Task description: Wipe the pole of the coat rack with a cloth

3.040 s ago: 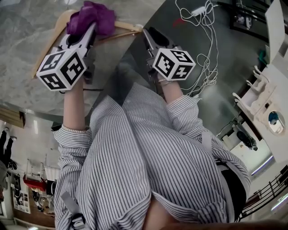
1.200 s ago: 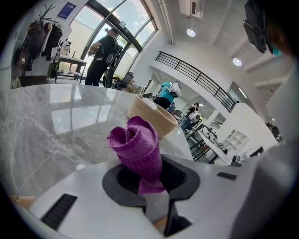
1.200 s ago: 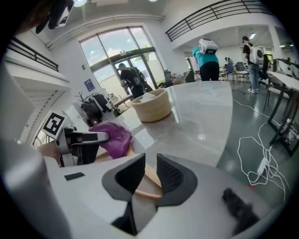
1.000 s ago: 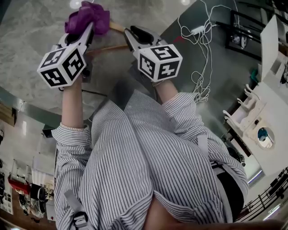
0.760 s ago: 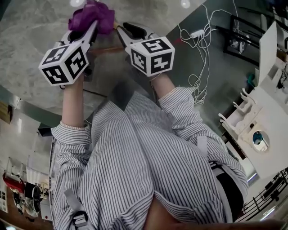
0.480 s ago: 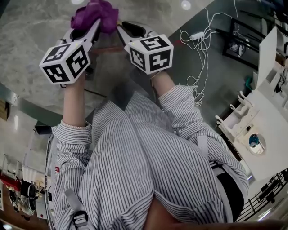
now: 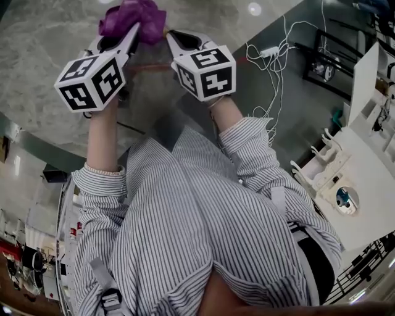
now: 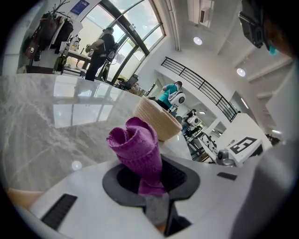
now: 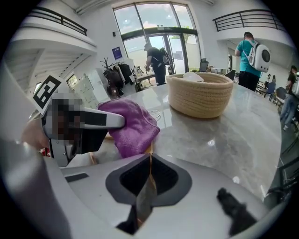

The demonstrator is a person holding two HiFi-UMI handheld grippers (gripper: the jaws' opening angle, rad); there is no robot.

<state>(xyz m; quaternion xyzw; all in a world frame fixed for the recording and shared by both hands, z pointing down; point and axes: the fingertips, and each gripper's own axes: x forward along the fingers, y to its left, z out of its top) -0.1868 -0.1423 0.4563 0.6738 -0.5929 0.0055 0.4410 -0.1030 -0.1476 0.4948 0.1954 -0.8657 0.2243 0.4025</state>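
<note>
A purple cloth [image 7: 133,17] is bunched at the tip of my left gripper [image 7: 131,38], which is shut on it. In the left gripper view the cloth [image 8: 135,149] stands up from the closed jaws of the left gripper [image 8: 150,189]. My right gripper [image 7: 174,38] sits close beside it, jaws shut on a thin wooden edge [image 9: 150,149] that looks like part of a wooden hanger [image 7: 151,66]. The right gripper view shows the cloth [image 9: 131,123] just ahead of the right gripper [image 9: 149,165], touching the wood. No coat rack pole is near the grippers.
Both grippers hover over a grey marble table [image 7: 37,74]. A woven basket [image 9: 201,93] stands further along it. White cables [image 7: 278,55] lie on the dark floor to the right. A loaded coat rack [image 9: 113,72] and several people stand far off by the windows.
My right gripper has moved left to meet the left gripper and the cloth. Both grippers have drifted slightly upward in the head view.
</note>
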